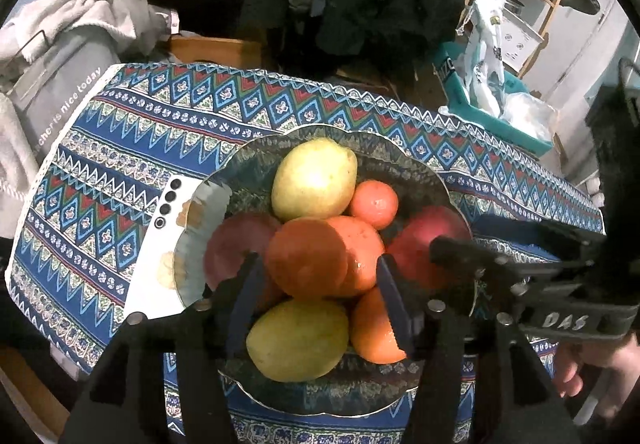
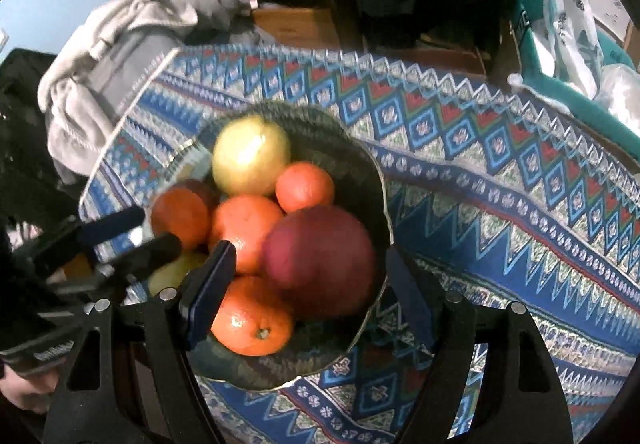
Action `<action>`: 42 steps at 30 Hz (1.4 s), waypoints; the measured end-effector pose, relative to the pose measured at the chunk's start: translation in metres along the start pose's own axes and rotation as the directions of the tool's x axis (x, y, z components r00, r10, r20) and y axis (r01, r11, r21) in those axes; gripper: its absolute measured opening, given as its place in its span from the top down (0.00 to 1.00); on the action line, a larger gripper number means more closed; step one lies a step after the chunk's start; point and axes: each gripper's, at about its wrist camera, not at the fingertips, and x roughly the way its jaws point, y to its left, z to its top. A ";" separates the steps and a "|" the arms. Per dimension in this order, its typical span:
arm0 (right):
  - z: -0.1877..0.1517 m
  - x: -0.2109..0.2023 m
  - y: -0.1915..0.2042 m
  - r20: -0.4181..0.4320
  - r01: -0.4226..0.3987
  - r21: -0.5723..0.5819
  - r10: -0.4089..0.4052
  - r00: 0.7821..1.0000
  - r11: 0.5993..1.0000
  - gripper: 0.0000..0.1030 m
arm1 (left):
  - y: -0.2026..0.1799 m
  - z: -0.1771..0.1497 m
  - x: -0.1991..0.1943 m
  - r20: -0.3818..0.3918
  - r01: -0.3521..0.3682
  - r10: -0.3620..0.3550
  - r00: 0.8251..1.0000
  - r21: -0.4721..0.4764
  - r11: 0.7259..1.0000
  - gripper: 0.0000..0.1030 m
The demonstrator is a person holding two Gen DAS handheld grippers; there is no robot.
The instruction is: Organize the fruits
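at the far left of the left wrist view a grey bag [image 1: 60,83] with pale towels on it sits past the table edge. a white phone [image 1: 160,248] lies on the patterned tablecloth [image 1: 132,131], tucked under the left rim of the bowl [image 1: 208,203].

the bowl holds the fruit: a yellow-green pear [image 1: 314,177] at the back, a small tangerine [image 1: 374,203] to its right, a dark red apple [image 1: 230,244] on the left, a large orange [image 1: 320,258] in the centre, a red apple [image 1: 424,240] on the right, another pear [image 1: 298,340] and an orange [image 1: 376,328] at the front.

the left gripper [image 1: 320,284] has its jaws spread to either side of the centre orange; whether the pads touch it i cannot tell. the right gripper [image 2: 308,280] is spread wide around the red apple [image 2: 320,260], its left pad just beside the fruit and its right pad outside the bowl rim [image 2: 384,203], not pressing.

open cloth lies at the upper left and across the right of the table. beyond the far right edge a teal box [image 1: 492,111] holds plastic bags.
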 end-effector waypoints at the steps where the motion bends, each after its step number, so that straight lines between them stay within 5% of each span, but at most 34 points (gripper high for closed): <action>1: 0.002 -0.005 0.000 0.013 0.002 0.001 -0.002 1.000 1.000 0.24 | 0.000 0.000 0.000 -0.001 -0.002 0.002 1.000 0.002 1.000 0.41; 28: -0.004 -0.143 0.011 0.249 0.178 0.026 -0.179 0.952 0.984 0.22 | -0.033 0.007 -0.094 0.172 -0.013 0.001 0.985 0.066 0.998 0.18; 42: -0.033 -0.207 0.015 0.348 0.199 0.044 -0.202 0.916 0.979 0.22 | -0.068 0.002 -0.154 0.318 -0.058 0.012 0.948 0.136 0.989 0.09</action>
